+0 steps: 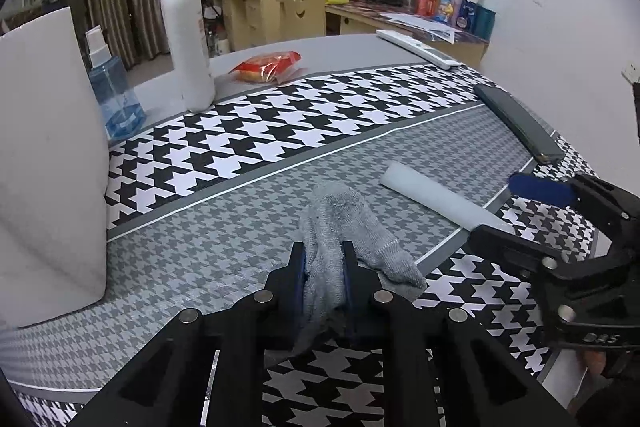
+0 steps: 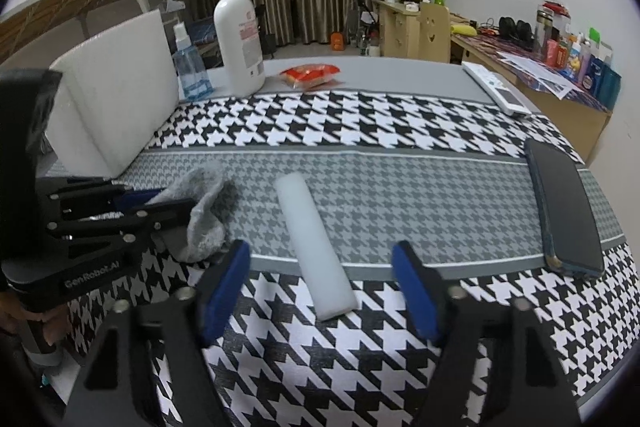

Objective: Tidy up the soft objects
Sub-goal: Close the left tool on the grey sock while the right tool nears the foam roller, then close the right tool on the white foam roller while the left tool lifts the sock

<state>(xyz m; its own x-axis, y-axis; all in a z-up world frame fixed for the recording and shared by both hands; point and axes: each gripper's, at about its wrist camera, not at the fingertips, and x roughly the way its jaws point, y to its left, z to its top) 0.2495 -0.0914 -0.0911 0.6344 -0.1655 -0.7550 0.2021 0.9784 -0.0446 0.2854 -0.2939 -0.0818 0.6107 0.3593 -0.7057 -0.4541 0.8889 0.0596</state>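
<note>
left gripper [image 1: 323,259] jaws pinch the grey sock [image 1: 340,227]; a shallow bite may slip. right gripper [image 2: 320,287] jaws gape, empty, around the foam roll [image 2: 314,247].

Sock and foam roll on the houndstooth cloth

Grey sock [image 1: 340,227] is all bunched up, limp and rumpled on the grey band; white foam cylinder [image 2: 316,247] lies flat just beside it, apart.
</note>
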